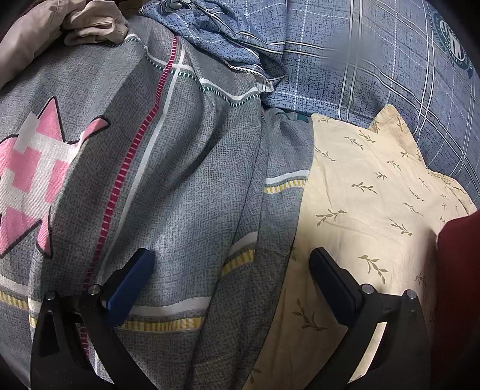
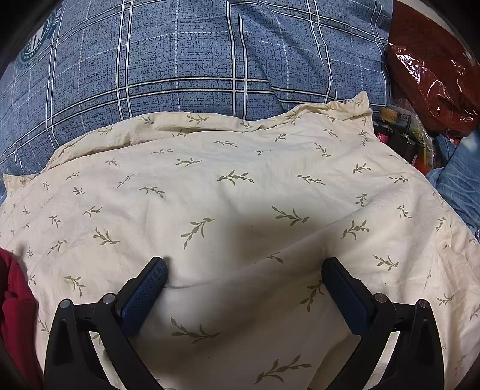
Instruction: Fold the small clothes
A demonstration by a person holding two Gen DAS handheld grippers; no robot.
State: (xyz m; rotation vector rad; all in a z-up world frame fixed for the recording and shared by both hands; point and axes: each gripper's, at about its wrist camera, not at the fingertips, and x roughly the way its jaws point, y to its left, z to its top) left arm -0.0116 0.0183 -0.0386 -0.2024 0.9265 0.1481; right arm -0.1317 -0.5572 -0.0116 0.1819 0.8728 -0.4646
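Cream cotton cloth printed with small olive sprigs [image 2: 240,192] spread flat on the blue plaid bed sheet [image 2: 180,69], creased along its far edge. Right hand-held gripper [image 2: 244,270] released, jaws wide, low over the cloth's near part, shadow beneath. Left hand-held gripper [image 1: 228,261] also released and empty, straddling the cloth's left border where a grey quilt with pink patch and striped bands [image 1: 168,186] overlaps it. Beige bundled fabric [image 1: 60,27] beyond the quilt. Glossy dark-red plastic bag [image 2: 432,69] and small packets [image 2: 402,135] crowding the far right corner. Red garment [image 2: 15,300] at near left.
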